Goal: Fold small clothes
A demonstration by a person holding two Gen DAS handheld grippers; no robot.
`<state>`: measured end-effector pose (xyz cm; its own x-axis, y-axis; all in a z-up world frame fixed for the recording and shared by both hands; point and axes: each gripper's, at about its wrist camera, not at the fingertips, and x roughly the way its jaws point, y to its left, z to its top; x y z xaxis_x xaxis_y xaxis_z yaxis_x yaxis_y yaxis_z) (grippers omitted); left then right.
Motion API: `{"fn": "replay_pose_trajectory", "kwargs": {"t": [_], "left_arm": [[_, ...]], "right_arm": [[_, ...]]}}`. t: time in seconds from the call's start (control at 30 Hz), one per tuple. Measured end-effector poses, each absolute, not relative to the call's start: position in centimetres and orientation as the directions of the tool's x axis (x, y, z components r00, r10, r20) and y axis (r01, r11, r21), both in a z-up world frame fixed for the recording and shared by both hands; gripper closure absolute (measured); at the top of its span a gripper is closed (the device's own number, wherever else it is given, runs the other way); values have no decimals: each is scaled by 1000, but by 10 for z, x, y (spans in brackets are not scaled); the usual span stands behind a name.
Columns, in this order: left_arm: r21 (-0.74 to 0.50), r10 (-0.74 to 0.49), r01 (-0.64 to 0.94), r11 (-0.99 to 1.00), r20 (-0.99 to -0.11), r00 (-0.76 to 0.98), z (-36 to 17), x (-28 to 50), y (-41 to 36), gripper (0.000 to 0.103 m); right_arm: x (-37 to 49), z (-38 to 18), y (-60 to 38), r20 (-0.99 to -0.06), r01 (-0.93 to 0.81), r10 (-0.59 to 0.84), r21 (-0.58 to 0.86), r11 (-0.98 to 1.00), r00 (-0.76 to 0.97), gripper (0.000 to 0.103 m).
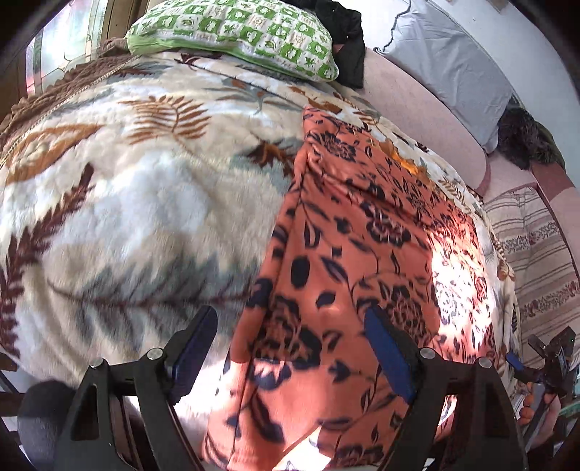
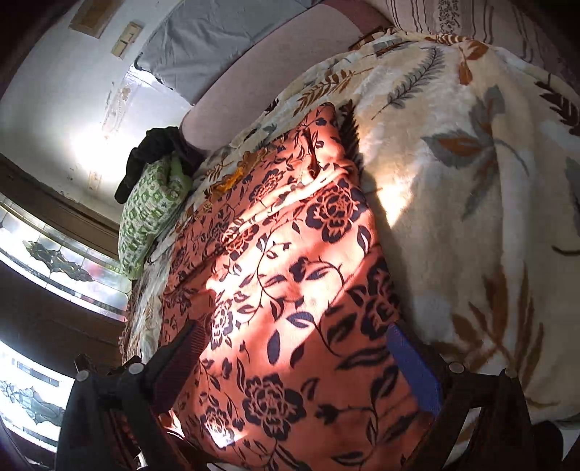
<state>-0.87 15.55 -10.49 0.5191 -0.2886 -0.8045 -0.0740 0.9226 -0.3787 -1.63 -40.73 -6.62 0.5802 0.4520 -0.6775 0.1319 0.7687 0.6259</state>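
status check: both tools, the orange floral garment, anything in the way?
Left tool open, nothing gripped. Right tool open, over the orange floral garment, which lies spread on the leaf-print blanket. Nothing on it.

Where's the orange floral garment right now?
The orange garment lies flat on the leaf-print blanket, right of centre in the left wrist view, below the green pillow; both open grippers hover over its near end.

location: a bedroom in a home. indicators: a bed covered by a cream plush blanket with brown and grey leaf print; a green-and-white checked pillow at its head; a pale grey pillow beside a white wall; a patterned leaded-glass window.
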Motion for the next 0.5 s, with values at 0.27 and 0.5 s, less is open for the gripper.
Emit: {"fn": "replay_pose_trajectory", "kwargs": {"t": [0.27, 0.5], "left_arm": [[-409, -313, -126, 904, -834, 455, -131, -46, 163, 19], [-410, -328, -95, 907, -830, 451, -129, -59, 157, 19]], "right_arm": [[-52, -86, -433, -658, 146, 535, 692, 707, 530, 1], [-71, -115, -435, -597, 190, 615, 779, 597, 516, 2]]}}
